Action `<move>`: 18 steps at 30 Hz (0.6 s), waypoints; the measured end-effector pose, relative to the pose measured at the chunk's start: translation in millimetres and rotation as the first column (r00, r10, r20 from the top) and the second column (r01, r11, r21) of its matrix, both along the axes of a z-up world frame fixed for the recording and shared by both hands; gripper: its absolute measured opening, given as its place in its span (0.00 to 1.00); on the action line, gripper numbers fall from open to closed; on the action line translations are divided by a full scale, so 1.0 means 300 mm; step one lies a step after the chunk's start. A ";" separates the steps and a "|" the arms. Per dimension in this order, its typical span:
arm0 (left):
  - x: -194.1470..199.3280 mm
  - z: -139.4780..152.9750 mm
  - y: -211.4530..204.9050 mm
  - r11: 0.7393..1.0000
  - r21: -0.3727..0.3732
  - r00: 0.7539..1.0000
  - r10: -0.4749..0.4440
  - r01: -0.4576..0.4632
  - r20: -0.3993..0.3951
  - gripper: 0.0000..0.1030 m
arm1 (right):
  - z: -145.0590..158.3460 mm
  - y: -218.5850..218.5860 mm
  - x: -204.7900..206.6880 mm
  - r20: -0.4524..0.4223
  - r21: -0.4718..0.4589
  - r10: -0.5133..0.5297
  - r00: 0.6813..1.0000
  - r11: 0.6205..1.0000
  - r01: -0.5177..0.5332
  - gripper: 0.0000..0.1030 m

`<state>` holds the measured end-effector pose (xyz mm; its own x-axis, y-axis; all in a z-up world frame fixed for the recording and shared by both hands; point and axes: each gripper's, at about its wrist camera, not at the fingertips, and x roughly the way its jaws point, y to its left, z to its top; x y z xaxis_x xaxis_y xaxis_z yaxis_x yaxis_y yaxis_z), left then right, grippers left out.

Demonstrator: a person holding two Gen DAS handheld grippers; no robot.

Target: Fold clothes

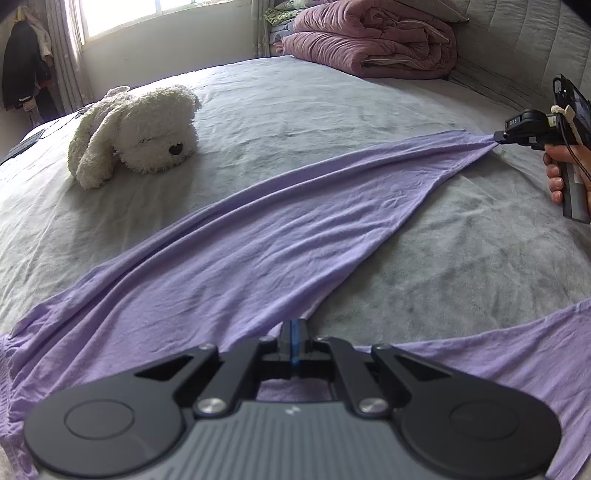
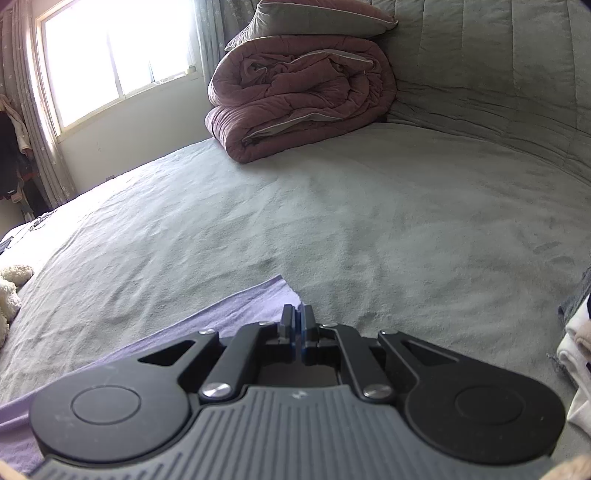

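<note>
A lilac garment [image 1: 258,236] lies stretched across the grey bed [image 1: 461,258], pulled taut between both grippers. My left gripper [image 1: 294,326] is shut on its near edge, the fingers pressed together with cloth around them. In the left wrist view, far right, the right gripper [image 1: 499,139] pinches a gathered corner of the garment, a hand [image 1: 557,173] on its handle. In the right wrist view my right gripper [image 2: 297,312] is shut, with the lilac garment [image 2: 236,310] running off to the left under it.
A white plush dog [image 1: 136,133] lies on the bed at left. A folded mauve quilt [image 2: 299,96] and pillow [image 2: 314,18] sit at the padded headboard. A window [image 2: 114,55] lights the far wall. Pale folded clothes [image 2: 580,350] lie at the right edge.
</note>
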<state>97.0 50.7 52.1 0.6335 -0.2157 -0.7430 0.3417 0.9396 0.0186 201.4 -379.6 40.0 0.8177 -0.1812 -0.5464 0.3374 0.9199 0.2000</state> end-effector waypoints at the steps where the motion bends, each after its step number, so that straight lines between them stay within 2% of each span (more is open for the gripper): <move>1: 0.005 0.005 0.016 1.000 -0.017 1.000 0.011 -0.012 -0.004 0.00 | -0.005 -0.002 0.003 -0.004 0.002 -0.002 1.000 1.000 0.002 0.03; 6: 0.006 0.022 0.047 0.999 -0.054 1.000 0.005 -0.006 -0.007 0.00 | 0.000 0.005 0.008 0.006 0.002 0.000 1.000 1.000 0.000 0.03; 9: -0.012 0.023 0.033 0.997 -0.062 0.999 -0.054 0.054 -0.006 0.00 | -0.009 0.006 0.013 -0.010 0.018 0.009 1.000 1.000 -0.008 0.03; 12: -0.023 0.011 0.008 0.997 -0.012 0.997 -0.079 0.079 0.009 0.03 | -0.018 0.006 0.017 -0.027 0.036 0.018 0.999 0.999 -0.017 0.03; 15: -0.020 -0.006 -0.006 0.996 0.065 0.997 -0.066 0.064 0.027 0.04 | -0.028 0.007 0.022 -0.044 0.054 0.027 0.999 0.998 -0.024 0.04; 17: -0.019 -0.010 -0.007 0.994 0.082 0.997 -0.072 0.069 0.029 0.07 | -0.034 0.008 0.025 -0.055 0.066 0.033 0.998 0.997 -0.030 0.09; 18: -0.020 -0.011 -0.008 0.994 0.085 0.997 -0.077 0.074 0.027 0.10 | -0.040 0.005 0.027 -0.061 0.084 0.041 0.997 0.996 -0.036 0.15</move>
<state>91.0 48.2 48.6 0.6403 -0.2019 -0.7411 0.4098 0.9059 0.1072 209.6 -378.2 28.0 0.7867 -0.1023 -0.6089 0.3164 0.9136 0.2553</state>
